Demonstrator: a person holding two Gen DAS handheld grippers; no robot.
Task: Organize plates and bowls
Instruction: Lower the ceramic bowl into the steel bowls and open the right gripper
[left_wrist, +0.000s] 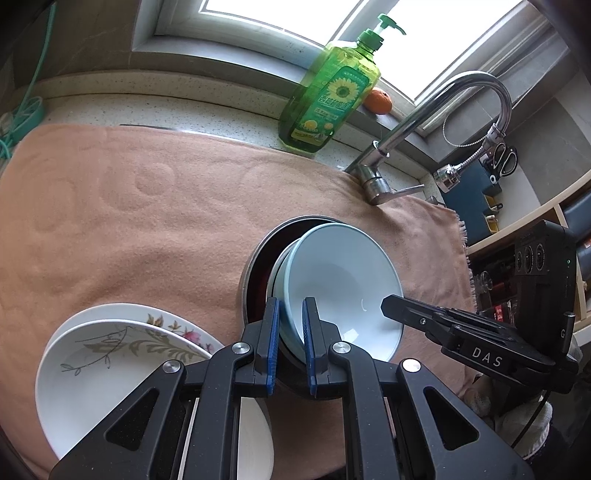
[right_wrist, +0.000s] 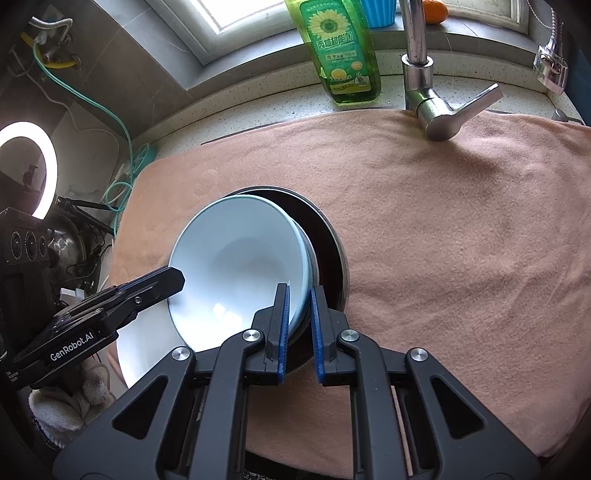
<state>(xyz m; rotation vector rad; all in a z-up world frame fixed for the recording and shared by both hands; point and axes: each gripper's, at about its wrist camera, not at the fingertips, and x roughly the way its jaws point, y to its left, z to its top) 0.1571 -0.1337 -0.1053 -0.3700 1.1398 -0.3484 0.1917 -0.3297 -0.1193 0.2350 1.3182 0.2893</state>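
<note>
The left gripper (left_wrist: 291, 321) is clamped onto the near-left rim of the pale blue bowl (left_wrist: 343, 288), with one blue pad inside and one outside. The right gripper (right_wrist: 299, 314) is pinched on the opposite side of the same rim, so the bowl is held between the two, tilted. A second pale blue bowl seems to be nested under it, though that's hard to tell for sure. Right behind and under the blue bowl, a dark bowl with a metal rim (left_wrist: 255, 266) is seen, resting on the peach towel (left_wrist: 147, 221) that's spread over the counter. Just left of the blue bowl, two white plates (left_wrist: 110, 354) are stacked on the towel, the lower one with pink flowers, the upper one with a grey leaf pattern. Beyond the blue bowl, at the towel's far edge, a green dish soap bottle (left_wrist: 328, 99) and a chrome faucet (left_wrist: 417, 122) are standing by the window, with an orange fruit (left_wrist: 378, 101) tucked behind the bottle.
</note>
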